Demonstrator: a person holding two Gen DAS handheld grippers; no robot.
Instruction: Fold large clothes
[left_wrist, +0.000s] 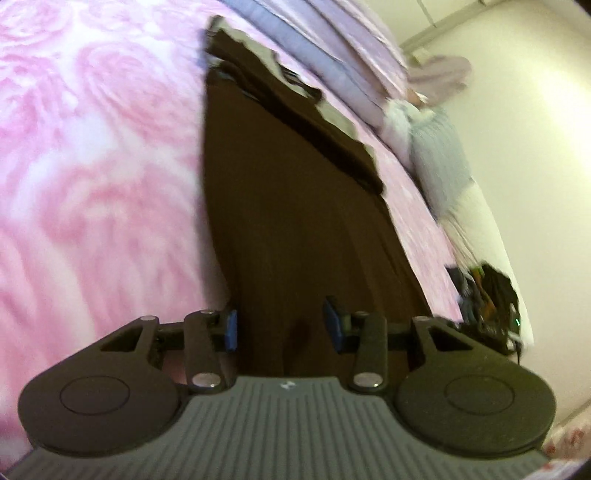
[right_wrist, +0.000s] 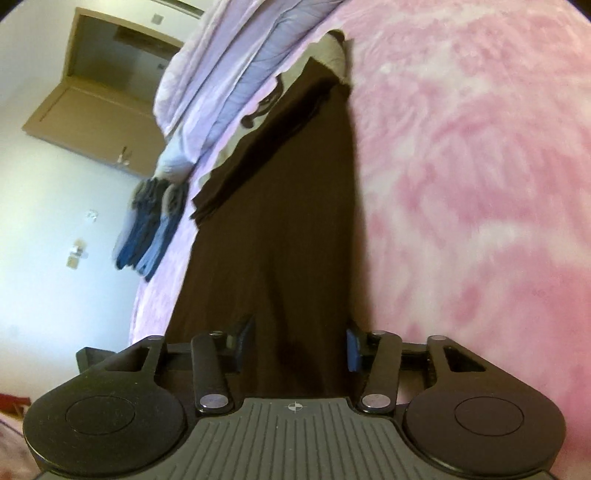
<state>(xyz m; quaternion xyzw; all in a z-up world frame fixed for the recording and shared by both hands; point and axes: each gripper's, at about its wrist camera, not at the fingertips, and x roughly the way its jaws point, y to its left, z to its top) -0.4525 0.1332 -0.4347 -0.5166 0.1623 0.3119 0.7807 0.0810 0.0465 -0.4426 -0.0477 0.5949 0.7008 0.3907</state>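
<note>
Right wrist view: brown garment (right_wrist: 280, 229) on pink floral bedspread (right_wrist: 480, 166), right gripper (right_wrist: 297, 345) parted, holding nothing; left gripper (left_wrist: 282, 325) likewise.

Both wrist views close over brown garment (left_wrist: 295, 221)

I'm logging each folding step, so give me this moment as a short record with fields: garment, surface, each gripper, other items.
garment: dark brown garment, spread long on the bed, a folded layer at its far end
surface: pink rose-patterned bedspread
left gripper: jaws apart, over the garment's near end, cloth showing between them, pads not pressing
right gripper: jaws apart, over the near end, pads not pressing
other items: lilac bedding along the bed's far edge; wooden door behind it
</note>
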